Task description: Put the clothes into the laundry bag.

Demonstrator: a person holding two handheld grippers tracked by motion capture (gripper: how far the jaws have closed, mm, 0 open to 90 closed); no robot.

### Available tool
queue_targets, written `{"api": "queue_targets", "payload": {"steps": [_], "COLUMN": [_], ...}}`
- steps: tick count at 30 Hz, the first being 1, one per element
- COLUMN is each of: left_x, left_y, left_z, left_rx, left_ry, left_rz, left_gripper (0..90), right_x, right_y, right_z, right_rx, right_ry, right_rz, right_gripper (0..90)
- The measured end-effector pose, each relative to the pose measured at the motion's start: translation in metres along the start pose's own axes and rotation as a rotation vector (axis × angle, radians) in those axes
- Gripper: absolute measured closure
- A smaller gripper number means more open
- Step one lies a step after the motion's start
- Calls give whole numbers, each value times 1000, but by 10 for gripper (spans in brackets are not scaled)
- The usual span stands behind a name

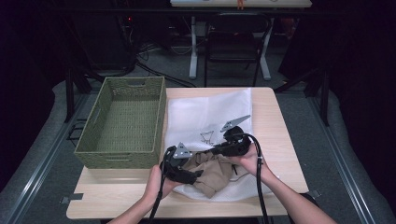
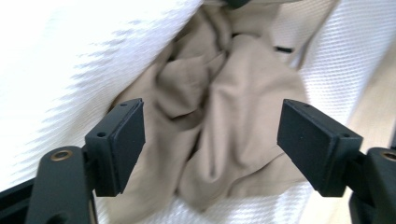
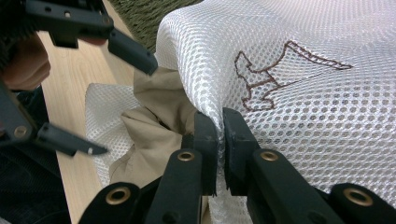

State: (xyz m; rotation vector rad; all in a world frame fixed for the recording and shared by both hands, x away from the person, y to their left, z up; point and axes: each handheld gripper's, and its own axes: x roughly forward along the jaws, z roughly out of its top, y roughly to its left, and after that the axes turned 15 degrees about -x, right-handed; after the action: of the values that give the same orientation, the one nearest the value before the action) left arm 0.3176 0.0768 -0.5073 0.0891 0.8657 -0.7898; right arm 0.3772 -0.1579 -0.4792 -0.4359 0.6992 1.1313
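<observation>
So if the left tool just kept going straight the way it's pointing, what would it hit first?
Most likely the crumpled tan garment. The left tool stands open with the fabric dead ahead between its jaws, lying at the mouth of the white mesh bag. How much gap remains is hard to judge.

Dim room, dark walls to left and right. Grey carpeted floor (image 1: 182,65) with black cables (image 1: 154,70) trailing across it. Pale wooden tabletop (image 1: 275,135) on a grey platform with metal rails (image 1: 37,177) along its sides. Beyond, black folding chair (image 1: 233,42) before a white-legged desk (image 1: 240,3). Light falling mostly on the tabletop.
</observation>
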Motion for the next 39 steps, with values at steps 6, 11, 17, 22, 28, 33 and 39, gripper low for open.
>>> {"api": "queue_targets", "payload": {"steps": [6,11,17,22,28,33,39], "left_x": [27,43,48,34,50,42,13], "left_y": [18,19,13,9,23,27,15], "left_z": [-10,-13,-4,12,3,4,5], "left_rx": [-73,-74,-27,-25,-74,-82,-41], "left_ry": [100,118,104,3,44,34,21], "left_rz": [18,6,27,39,28,-8,-22], "left_gripper": [350,610,824,831,808,668,483], "right_x": [1,4,1,-10,-4,-1,-2], "right_y": [0,2,3,5,3,2,-1], "right_z": [0,0,2,7,4,1,-2], "right_rx": [3,2,0,14,5,10,17], "right_ry": [1,9,-16,-80,-45,-24,-22], "right_rz": [5,15,21,37,24,15,7], "right_gripper": [858,859,861,862,860,860,859]}}
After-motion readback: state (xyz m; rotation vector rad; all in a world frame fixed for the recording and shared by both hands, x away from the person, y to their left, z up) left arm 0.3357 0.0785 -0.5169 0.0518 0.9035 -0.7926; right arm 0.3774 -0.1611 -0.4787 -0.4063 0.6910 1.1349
